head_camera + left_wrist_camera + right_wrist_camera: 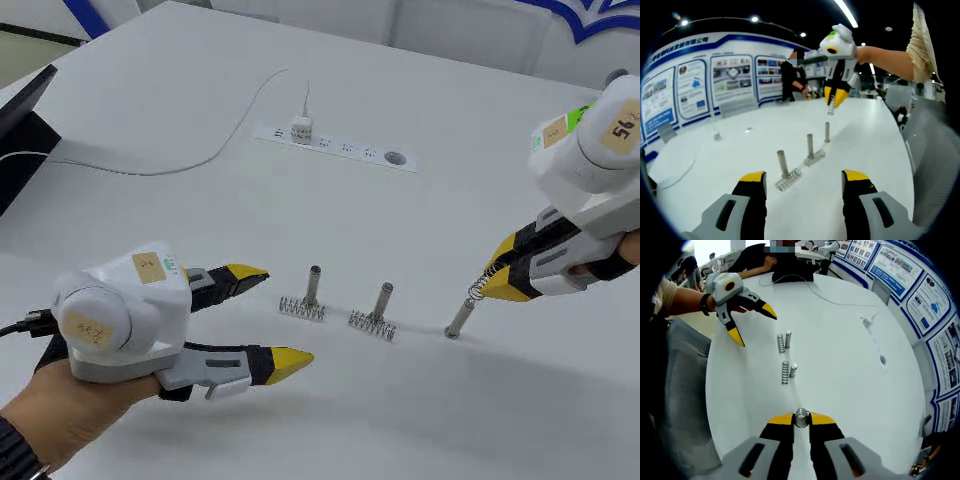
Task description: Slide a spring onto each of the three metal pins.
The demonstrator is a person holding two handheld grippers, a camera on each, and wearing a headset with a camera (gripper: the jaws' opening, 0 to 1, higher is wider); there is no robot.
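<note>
White worktop in a display hall, blue-edged posters along the wall, a power strip and its cable well back from the work. Standing upright in a row towards the near side: three metal pins, namely left pin, middle pin and right pin, all bare. Lying flat at the foot of the left and middle pins: one loose spring and a second loose spring, likely staged there for a short reach to each pin. Clenched on a third spring by its upper coils: right gripper, with the free end dangling just above and beside the right pin's top, seemingly so as to let the open lower coil find the tip. Same spring seen end-on between the yellow jaws in the right gripper view. Held low at the near left, jaws spread wide and carrying nothing: left gripper, probably parked clear so as not to crowd the row, though aimed along it and handy for the next spring. Judged as the first of three placements, no spring seated yet. Calls for a finer line-up of coil over pin tip before lowering.
</note>
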